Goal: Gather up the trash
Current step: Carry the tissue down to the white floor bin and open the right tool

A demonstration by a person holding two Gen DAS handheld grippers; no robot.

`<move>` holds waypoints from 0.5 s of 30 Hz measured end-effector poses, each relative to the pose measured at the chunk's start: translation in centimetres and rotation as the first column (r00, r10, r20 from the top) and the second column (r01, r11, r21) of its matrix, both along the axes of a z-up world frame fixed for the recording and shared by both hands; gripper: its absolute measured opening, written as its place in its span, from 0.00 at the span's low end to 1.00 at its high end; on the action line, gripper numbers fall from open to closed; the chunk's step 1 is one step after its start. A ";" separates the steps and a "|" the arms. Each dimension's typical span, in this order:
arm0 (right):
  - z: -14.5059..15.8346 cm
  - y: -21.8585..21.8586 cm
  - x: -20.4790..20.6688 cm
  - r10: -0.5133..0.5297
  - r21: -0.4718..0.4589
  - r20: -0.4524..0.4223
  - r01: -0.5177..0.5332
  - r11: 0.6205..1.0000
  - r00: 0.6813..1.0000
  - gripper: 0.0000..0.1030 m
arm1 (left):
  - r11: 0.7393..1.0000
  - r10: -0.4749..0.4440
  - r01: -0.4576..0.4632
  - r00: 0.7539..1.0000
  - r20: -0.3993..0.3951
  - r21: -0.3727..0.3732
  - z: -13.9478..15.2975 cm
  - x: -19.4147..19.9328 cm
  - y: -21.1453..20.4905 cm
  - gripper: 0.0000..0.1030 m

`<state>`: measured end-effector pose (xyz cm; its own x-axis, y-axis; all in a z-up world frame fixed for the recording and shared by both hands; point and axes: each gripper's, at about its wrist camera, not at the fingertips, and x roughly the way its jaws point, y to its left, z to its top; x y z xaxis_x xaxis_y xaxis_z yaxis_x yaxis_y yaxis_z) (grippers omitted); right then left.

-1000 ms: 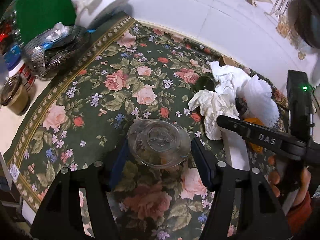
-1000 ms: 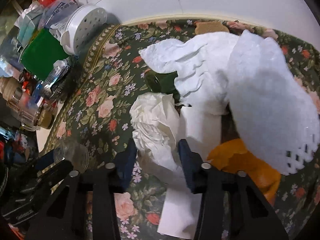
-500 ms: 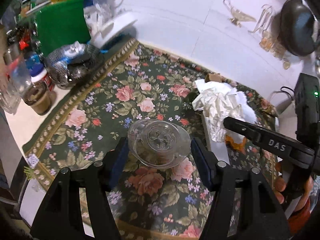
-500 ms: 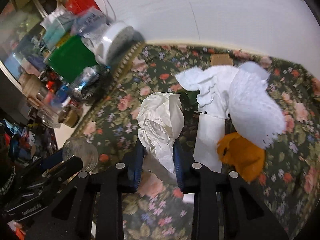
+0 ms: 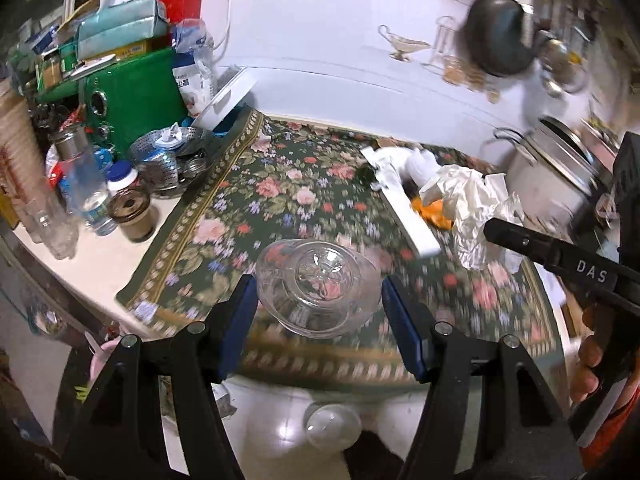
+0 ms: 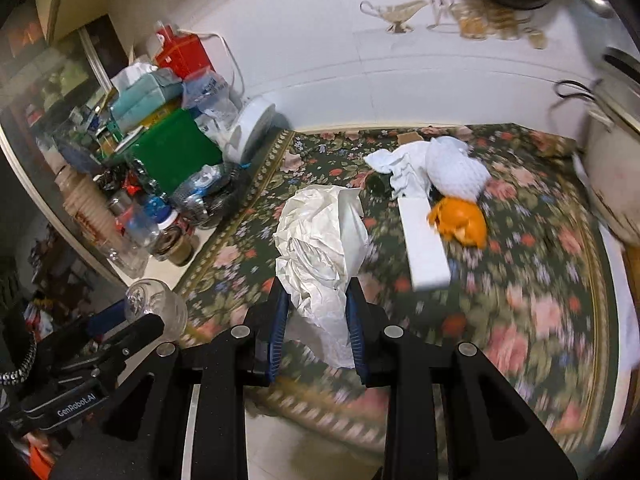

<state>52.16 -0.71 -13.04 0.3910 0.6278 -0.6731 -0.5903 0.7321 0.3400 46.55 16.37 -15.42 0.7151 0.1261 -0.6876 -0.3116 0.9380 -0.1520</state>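
My left gripper is shut on a clear plastic cup, held off the floral tablecloth near the table's front edge. My right gripper is shut on a crumpled white paper, which hangs above the cloth. That paper also shows at the right of the left wrist view. The cup shows at the lower left of the right wrist view. On the cloth behind lie an orange peel, a white lacy paper and a flat white box.
Clutter crowds the table's left side: a green box, a metal steamer basket, jars and a water bottle. A steel pot stands at the right. A white tiled wall backs the table; pale floor lies below the front edge.
Both grippers rose and drew back toward the table's front edge. The right jaws closed on the crumpled paper and lifted it off the pile. The cup stayed in the left gripper.
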 end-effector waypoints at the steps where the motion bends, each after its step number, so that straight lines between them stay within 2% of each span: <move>1: 0.0 -0.1 -1.6 -0.016 0.002 -0.001 0.016 1.000 1.000 0.25 | 1.000 -0.010 0.010 1.000 0.001 -0.003 0.0 -1.0 -0.1 0.61; 6: -0.2 -1.0 -8.0 -0.053 0.007 -0.016 0.054 0.999 0.998 0.25 | 0.997 -0.074 0.074 0.997 0.001 -0.005 -0.1 -6.8 -0.6 0.61; 10: -1.3 -2.0 -11.6 -0.064 -0.010 -0.067 0.063 0.998 0.996 0.25 | 0.994 -0.106 0.104 0.994 -0.038 -0.038 -1.1 -8.8 -0.7 0.61; 15: -4.0 -3.2 -14.9 -0.070 -0.065 -0.135 0.062 0.996 0.988 0.25 | 0.990 -0.131 0.125 0.985 -0.113 -0.062 -4.4 -10.0 -1.9 0.61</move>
<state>37.24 -3.90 -16.99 0.3315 0.5601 -0.7592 -0.4909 0.7896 0.3682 36.52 14.48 -19.84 0.6373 -0.0012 -0.7706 -0.2082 0.9625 -0.1737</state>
